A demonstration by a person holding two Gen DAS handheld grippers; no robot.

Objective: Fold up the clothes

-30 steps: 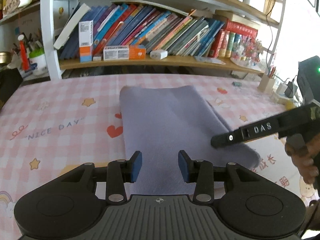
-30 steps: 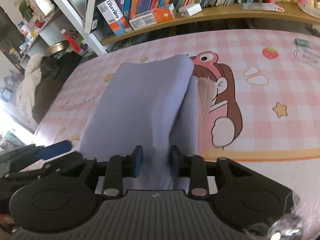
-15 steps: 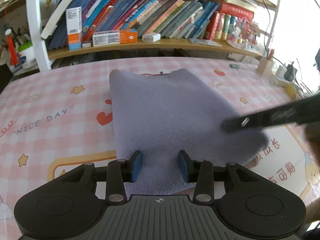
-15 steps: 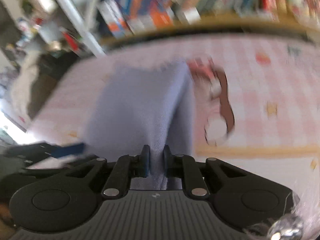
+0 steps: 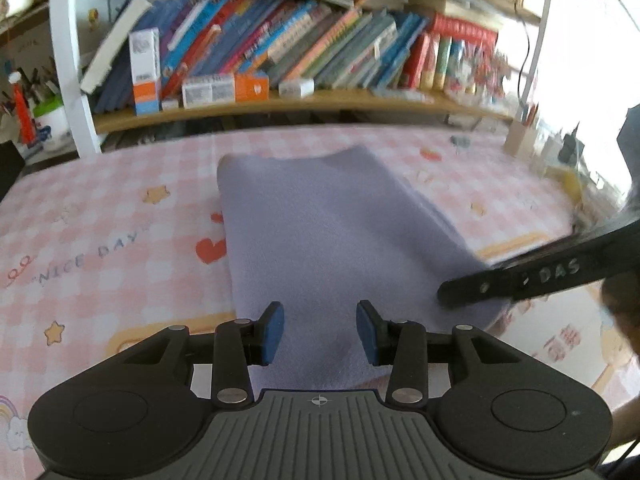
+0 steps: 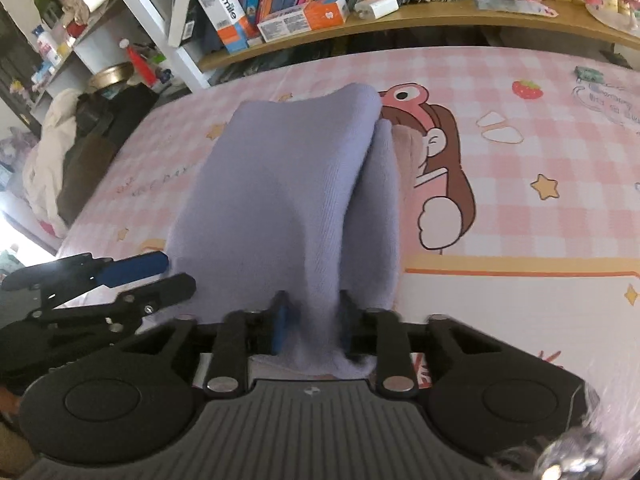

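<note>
With the lavender garment (image 6: 288, 184) lying lengthwise mid-desk (image 6: 520, 208), the right hand-held gripper (image 6: 310, 322), whose jaws have just been closing, pinches its near hem while the left hand-held gripper (image 5: 320, 330) hovers unclenched over it; best clamp both corners before lifting evenly.

bright daylight glare at the right edge, fisheye-bent borders, slight motion blur in the left view
</note>
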